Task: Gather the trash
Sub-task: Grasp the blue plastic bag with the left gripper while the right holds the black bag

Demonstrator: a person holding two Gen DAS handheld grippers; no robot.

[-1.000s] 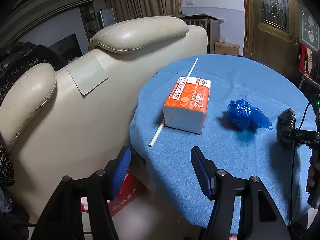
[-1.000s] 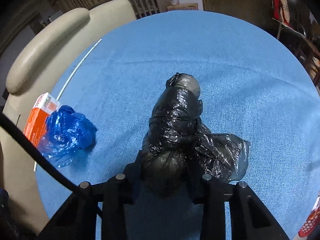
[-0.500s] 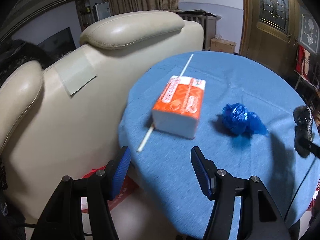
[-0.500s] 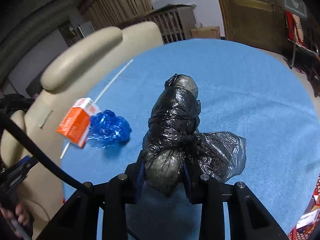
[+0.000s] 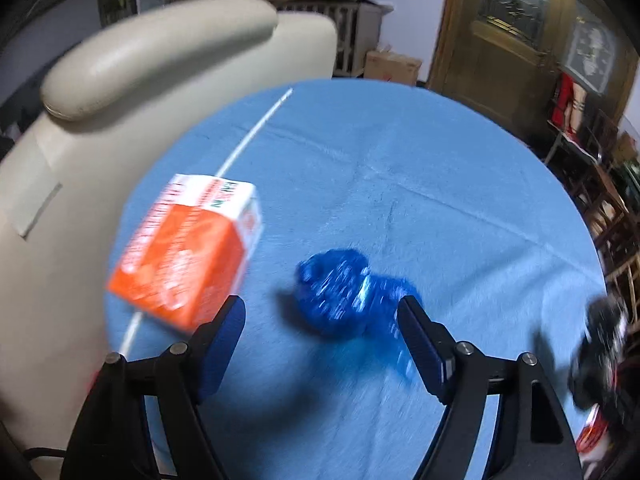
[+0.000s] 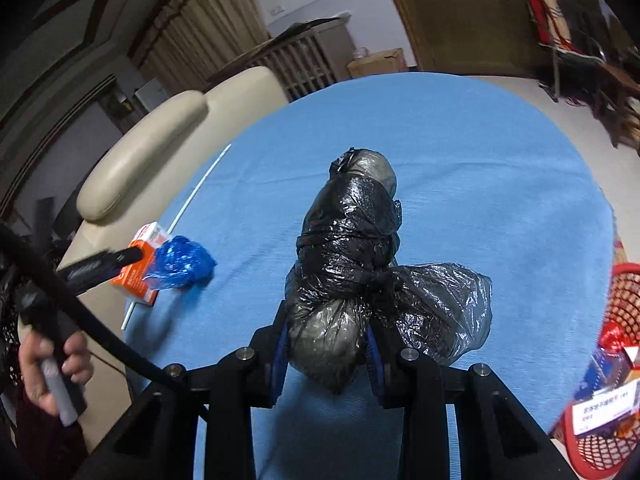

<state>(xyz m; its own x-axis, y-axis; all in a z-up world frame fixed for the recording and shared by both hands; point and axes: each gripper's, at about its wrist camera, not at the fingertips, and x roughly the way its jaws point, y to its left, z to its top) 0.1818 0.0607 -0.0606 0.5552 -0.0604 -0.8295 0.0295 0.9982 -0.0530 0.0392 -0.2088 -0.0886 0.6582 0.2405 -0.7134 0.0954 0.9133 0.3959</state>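
We look down on a round table (image 6: 500, 152) covered in blue cloth, and a cream leather armchair (image 5: 120, 80) stands against its left edge. Beyond the table's right edge a red mesh basket (image 6: 624, 292) stands on the floor with some packaging in it. On the cloth near the left edge lies an orange and white tissue pack (image 5: 188, 252), blurred in the left wrist view, resting across a thin white stick (image 5: 256, 132) that runs from the near left edge toward the far edge. Just beside the pack, toward the table's middle, sits a crumpled blue plastic bag (image 5: 344, 296). Our left gripper (image 5: 320, 324) hangs over the near edge with its blue-padded fingers (image 5: 224, 336) spreading apart at this moment; the blue bag shows in the gap between them, though we cannot tell whether it lies level with the pads, and neither pad presses on it. Our right gripper (image 6: 326, 350) is pinched tight on the lower end of a knotted black trash bag (image 6: 348, 264), which sticks out ahead of the fingers above the cloth, a looser grey flap of plastic bulging to its right. At the left margin of the right wrist view, a hand (image 6: 56, 372) grips the left gripper's handle.
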